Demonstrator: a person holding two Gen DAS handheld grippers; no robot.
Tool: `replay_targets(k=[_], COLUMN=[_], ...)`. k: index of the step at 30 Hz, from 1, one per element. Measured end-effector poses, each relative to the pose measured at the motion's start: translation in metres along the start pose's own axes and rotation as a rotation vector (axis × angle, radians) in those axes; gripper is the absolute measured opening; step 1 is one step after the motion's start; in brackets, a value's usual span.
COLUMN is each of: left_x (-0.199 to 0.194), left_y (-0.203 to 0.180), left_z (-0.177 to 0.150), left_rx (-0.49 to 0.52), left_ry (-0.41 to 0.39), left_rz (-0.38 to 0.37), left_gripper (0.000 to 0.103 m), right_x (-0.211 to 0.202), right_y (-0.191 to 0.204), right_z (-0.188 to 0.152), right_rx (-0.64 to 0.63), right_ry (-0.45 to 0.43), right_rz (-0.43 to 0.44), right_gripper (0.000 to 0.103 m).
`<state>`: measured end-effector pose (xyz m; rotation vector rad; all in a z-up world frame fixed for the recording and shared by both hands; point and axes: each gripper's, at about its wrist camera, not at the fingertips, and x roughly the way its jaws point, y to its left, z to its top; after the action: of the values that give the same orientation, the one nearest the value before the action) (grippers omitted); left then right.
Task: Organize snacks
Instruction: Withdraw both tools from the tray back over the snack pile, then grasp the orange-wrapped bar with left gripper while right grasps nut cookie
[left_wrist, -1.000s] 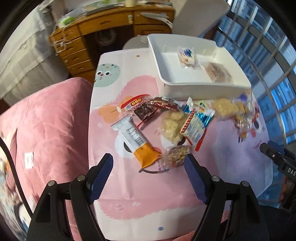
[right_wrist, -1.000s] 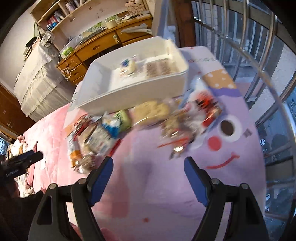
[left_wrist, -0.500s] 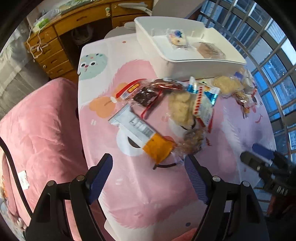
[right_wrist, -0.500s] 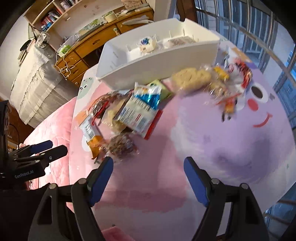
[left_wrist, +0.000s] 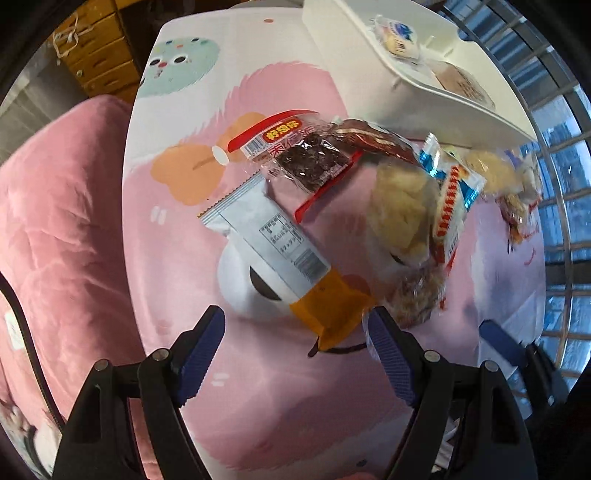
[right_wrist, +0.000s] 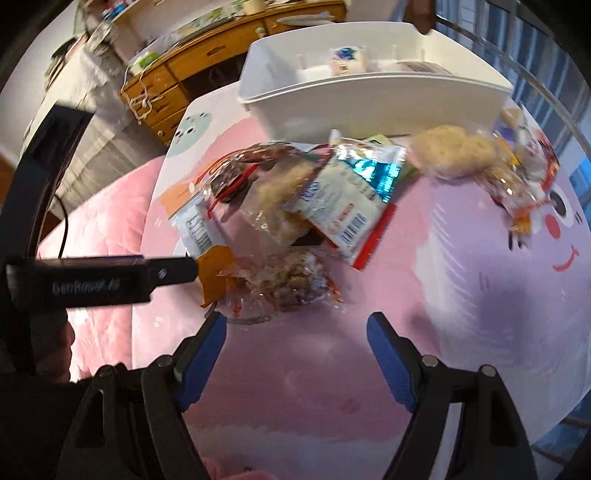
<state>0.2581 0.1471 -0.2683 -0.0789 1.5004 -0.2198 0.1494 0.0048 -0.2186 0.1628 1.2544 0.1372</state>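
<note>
A heap of wrapped snacks lies on the pink cartoon tablecloth (left_wrist: 258, 387). A silver and orange bar wrapper (left_wrist: 284, 258) points toward my left gripper (left_wrist: 295, 332), which is open just above its orange end. A clear pack of brown nutty pieces (right_wrist: 291, 280) lies just ahead of my open right gripper (right_wrist: 295, 332), nothing between its fingers. A blue and white pack (right_wrist: 351, 199), a dark fruit pack (left_wrist: 310, 158) and pale puffed cakes (right_wrist: 454, 151) lie further on. The white tray (right_wrist: 369, 99) behind them holds two wrapped snacks.
A pink blanket (left_wrist: 55, 221) lies left of the table. A wooden desk with drawers (right_wrist: 184, 74) stands behind it. Window bars (left_wrist: 565, 184) run along the right side. The left gripper's body (right_wrist: 99, 280) crosses the right wrist view at the left.
Both grippers have come down and closer to the snack heap, jaws unchanged. The right one has swung left from the purple face side toward the nutty pack.
</note>
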Motion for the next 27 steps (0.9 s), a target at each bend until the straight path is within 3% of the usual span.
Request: replay_targets(k=[14, 22, 25, 27], left_x=[0.029, 0.037, 0.035, 0.034], left_y=[0.017, 0.021, 0.022, 0.025], left_z=[0.019, 0.027, 0.025, 0.025], left_rx=[-0.134, -0.166, -0.185, -0.199], left_ry=[-0.001, 0.005, -0.002, -0.006], left_rz=[-0.04, -0.023, -0.007, -0.018], left_gripper=[0.079, 0.066, 0.06, 0.049], right_x=[0.027, 0.048, 0.053, 0.054], right_y=[-0.001, 0.0, 0.003, 0.005], right_z=[0.007, 0.019, 0.023, 0.024], right_rx=[-0.032, -0.055, -0.078, -0.09], right_ry=[-0.023, 0.005, 0.021, 0.026], right_rz=[-0.034, -0.031, -0.017, -0.011], right_gripper=[0.079, 0.077, 0.069, 0.064])
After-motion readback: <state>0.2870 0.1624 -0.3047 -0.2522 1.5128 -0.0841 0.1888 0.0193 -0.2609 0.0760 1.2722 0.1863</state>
